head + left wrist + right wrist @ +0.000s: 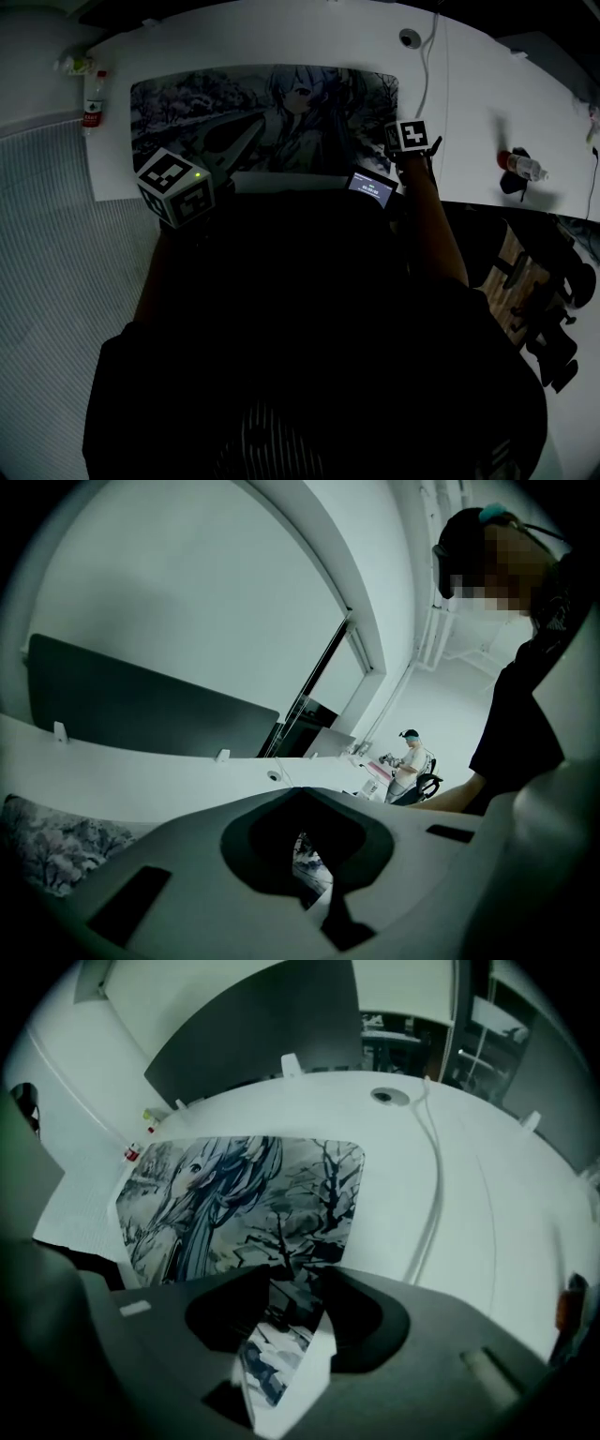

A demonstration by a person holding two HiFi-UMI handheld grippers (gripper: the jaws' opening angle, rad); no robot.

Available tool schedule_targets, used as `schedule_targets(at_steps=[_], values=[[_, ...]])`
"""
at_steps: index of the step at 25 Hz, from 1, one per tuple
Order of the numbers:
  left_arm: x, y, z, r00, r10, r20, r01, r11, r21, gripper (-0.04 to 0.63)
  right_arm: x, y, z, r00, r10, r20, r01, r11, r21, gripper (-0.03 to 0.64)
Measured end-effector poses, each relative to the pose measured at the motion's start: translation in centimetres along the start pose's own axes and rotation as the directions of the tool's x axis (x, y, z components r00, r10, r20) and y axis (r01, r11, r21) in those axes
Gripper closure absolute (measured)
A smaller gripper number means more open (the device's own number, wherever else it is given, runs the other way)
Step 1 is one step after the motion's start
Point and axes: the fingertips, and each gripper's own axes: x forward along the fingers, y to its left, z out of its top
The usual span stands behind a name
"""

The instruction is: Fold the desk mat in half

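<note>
Grasp step. We had the right gripper (286,1297) clamped on the desk mat (262,112) at its near corner and the left gripper (305,841) apparently pinching its near edge. The rest lay flat on the table (469,112). Next: lift both evenly toward the far edge.

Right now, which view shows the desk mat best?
Head view: the desk mat shows at full width. The right gripper view shows most of it, a corner raised between the jaws; the left gripper view, only scraps.
</note>
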Motion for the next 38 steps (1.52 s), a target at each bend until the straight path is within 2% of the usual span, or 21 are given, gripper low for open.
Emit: schedule_targets(at_steps=[3, 5, 9, 13, 15, 18, 20, 25, 30, 35, 38], values=[[-0.3, 0.2, 0.1, 1.000, 0.000, 0.002, 0.000, 1.000, -0.004, 0.588, 0.0, -0.6, 0.3, 0.997, -0.067, 0.033, 0.067, 0.998, -0.011, 0.351], [-0.4, 0.6, 0.0, 1.000, 0.003, 0.000, -0.003, 1.000, -0.008, 0.588, 0.3, -0.6, 0.2, 0.994, -0.106, 0.020, 0.107, 0.994, -0.034, 0.342], [-0.3, 0.5, -0.4, 1.000, -0.008, -0.010, 0.007, 1.000, -0.008, 0.588, 0.4, -0.3, 0.2, 0.995, -0.102, 0.010, 0.102, 0.994, -0.042, 0.342], [-0.1, 0.5, -0.5, 0.999, -0.022, -0.031, 0.022, 1.000, 0.000, 0.588, 0.5, 0.6, 0.7, 0.996, -0.085, -0.005, 0.084, 0.991, -0.102, 0.390], [-0.2, 0.8, -0.4, 0.999, -0.021, -0.030, 0.021, 1.000, -0.001, 0.588, 0.8, 1.9, 1.1, 0.998, -0.055, -0.003, 0.055, 0.989, -0.140, 0.452], [-0.2, 1.1, -0.2, 1.000, -0.017, -0.021, 0.016, 1.000, -0.004, 0.588, 1.1, 3.4, 0.1, 0.999, -0.016, -0.046, 0.009, 0.988, -0.153, 0.591], [0.0, 1.0, 0.0, 1.000, -0.021, -0.013, 0.021, 1.000, -0.005, 0.588, 0.7, 3.2, -0.4, 0.999, 0.009, -0.052, -0.016, 0.992, -0.127, 0.592], [-0.1, 0.8, 0.0, 0.999, -0.029, -0.014, 0.029, 1.000, -0.007, 0.588, -1.3, 3.2, 0.6, 0.993, 0.112, 0.031, -0.109, 0.991, -0.084, 0.592], [0.2, 0.4, -0.1, 0.999, -0.035, -0.010, 0.035, 0.999, -0.002, 0.588, -3.1, 3.7, 0.9, 0.989, 0.117, 0.096, -0.108, 0.990, -0.091, 0.591], [1.2, -1.2, -0.3, 1.000, -0.029, -0.011, 0.029, 1.000, 0.000, 0.588, -4.6, 2.9, -0.1, 0.974, 0.179, 0.138, -0.175, 0.984, -0.044, 0.589], [1.4, -1.6, -0.9, 1.000, -0.026, -0.011, 0.026, 1.000, -0.014, 0.588, -5.7, 1.3, 0.1, 0.973, 0.153, 0.175, -0.148, 0.988, -0.043, 0.589]])
